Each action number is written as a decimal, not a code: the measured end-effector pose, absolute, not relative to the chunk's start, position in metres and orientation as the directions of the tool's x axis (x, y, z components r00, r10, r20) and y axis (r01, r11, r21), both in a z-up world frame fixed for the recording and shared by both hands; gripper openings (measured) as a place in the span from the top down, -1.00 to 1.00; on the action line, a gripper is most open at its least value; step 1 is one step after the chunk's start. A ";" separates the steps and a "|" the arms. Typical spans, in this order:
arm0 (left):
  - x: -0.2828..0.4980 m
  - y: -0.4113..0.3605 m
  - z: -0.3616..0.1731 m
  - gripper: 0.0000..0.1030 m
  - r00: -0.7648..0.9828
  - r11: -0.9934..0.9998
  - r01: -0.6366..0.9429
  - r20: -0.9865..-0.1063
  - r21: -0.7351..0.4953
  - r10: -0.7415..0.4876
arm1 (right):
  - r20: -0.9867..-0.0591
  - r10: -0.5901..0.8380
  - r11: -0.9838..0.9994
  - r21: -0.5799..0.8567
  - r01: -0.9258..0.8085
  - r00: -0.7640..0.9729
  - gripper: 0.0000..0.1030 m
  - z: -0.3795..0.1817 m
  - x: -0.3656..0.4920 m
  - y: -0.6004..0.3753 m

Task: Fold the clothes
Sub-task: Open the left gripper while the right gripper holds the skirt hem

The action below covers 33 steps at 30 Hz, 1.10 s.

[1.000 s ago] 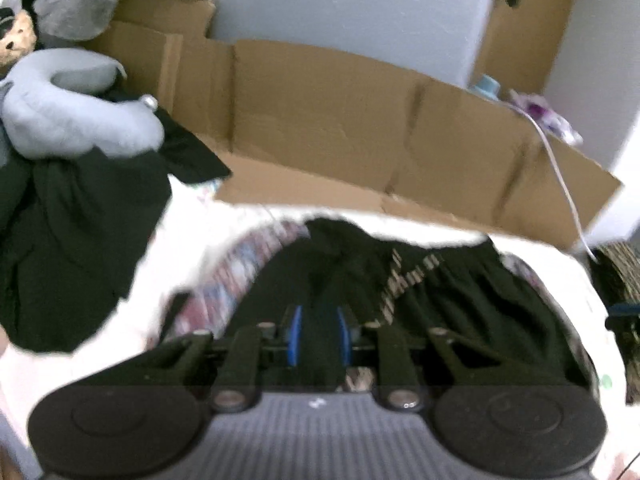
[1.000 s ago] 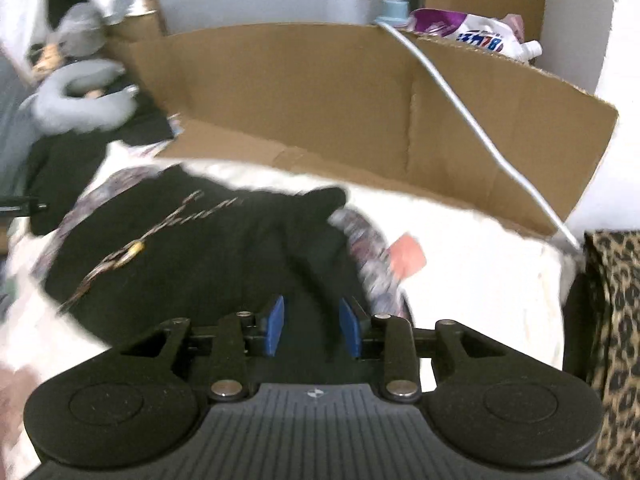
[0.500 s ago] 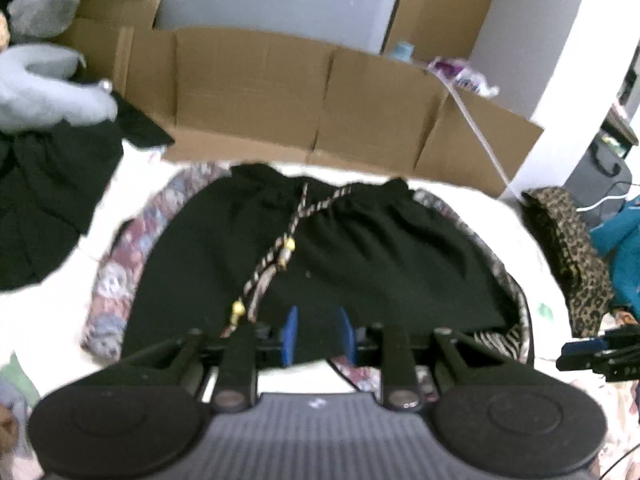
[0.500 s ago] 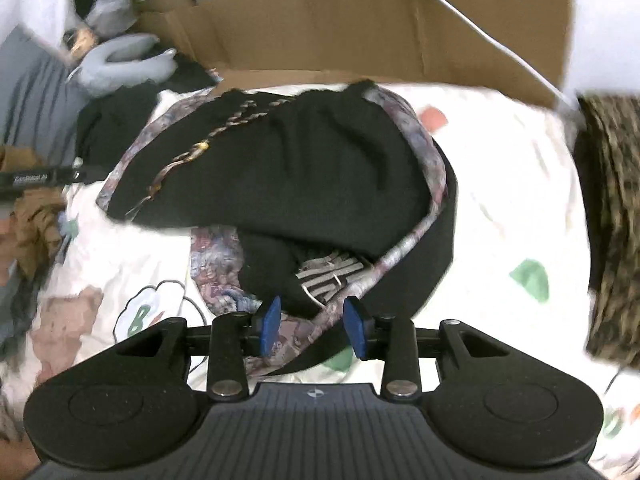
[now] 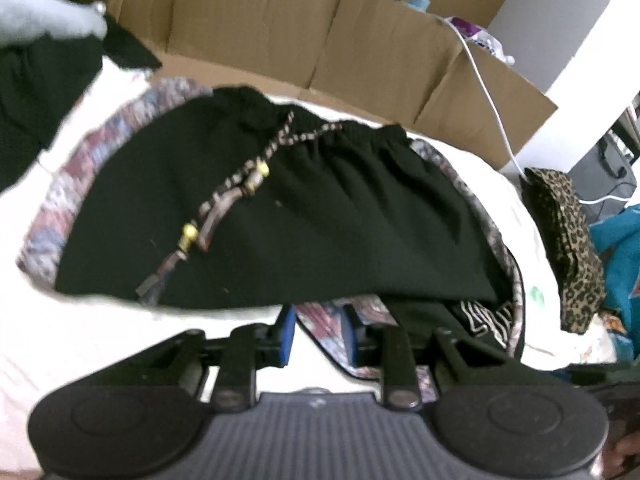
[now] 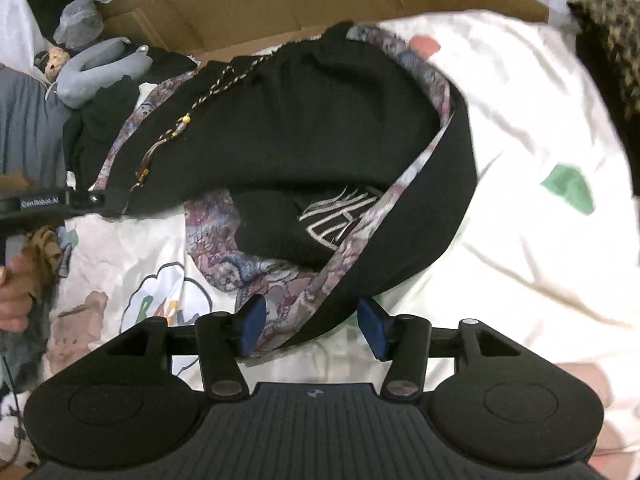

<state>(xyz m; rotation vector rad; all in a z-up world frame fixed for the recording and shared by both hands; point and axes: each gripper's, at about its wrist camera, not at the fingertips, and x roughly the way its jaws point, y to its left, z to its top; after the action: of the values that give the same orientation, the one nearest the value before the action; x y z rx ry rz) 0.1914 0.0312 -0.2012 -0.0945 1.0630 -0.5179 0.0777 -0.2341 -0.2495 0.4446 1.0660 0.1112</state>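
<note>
Black shorts (image 5: 300,208) with patterned side trim and a beaded drawstring (image 5: 240,184) lie folded on the white printed sheet (image 6: 520,200). The upper layer (image 6: 300,120) covers a lower part with a white print (image 6: 332,220). My left gripper (image 5: 317,334) sits just short of the fold's near edge, pads a little apart, and patterned cloth shows in the gap. In the right wrist view its tip (image 6: 116,200) lies at the fold's left corner. The jaws of my right gripper (image 6: 311,326) are opening, and the trimmed end of the shorts lies loose between the pads.
A cardboard wall (image 5: 360,40) borders the far side, with a white cable (image 5: 488,92) over it. A black clothes heap (image 5: 36,80) and a grey plush toy (image 6: 100,68) lie at the left. Leopard-print cloth (image 5: 568,240) and a teal garment (image 5: 620,248) lie at the right. A hand (image 6: 16,292) holds the left gripper.
Both grippers have drawn back and sunk toward the near side of the sheet. The shorts now lie folded over and show whole. The right jaws have widened.
</note>
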 end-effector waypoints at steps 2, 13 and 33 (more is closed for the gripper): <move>0.191 0.027 -0.208 0.50 0.358 0.872 0.361 -0.814 -0.331 -0.457 | -0.817 0.325 0.897 0.426 0.121 0.476 -0.12 -0.258 0.079 -0.231; 0.190 0.017 -0.233 0.50 0.296 0.865 0.378 -0.842 -0.331 -0.451 | -0.776 0.395 0.842 0.519 0.143 0.492 0.45 -0.289 0.084 -0.231; 0.200 0.002 -0.250 0.06 0.300 0.884 0.387 -0.871 -0.262 -0.389 | -0.852 0.268 0.883 0.404 0.239 0.449 0.96 -0.238 0.031 -0.320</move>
<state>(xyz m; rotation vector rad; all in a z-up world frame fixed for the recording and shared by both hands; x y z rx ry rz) 0.1997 0.0024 -0.2502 -0.0022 1.1567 -0.5154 0.0307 -0.3197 -0.2375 0.5156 1.1190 0.0188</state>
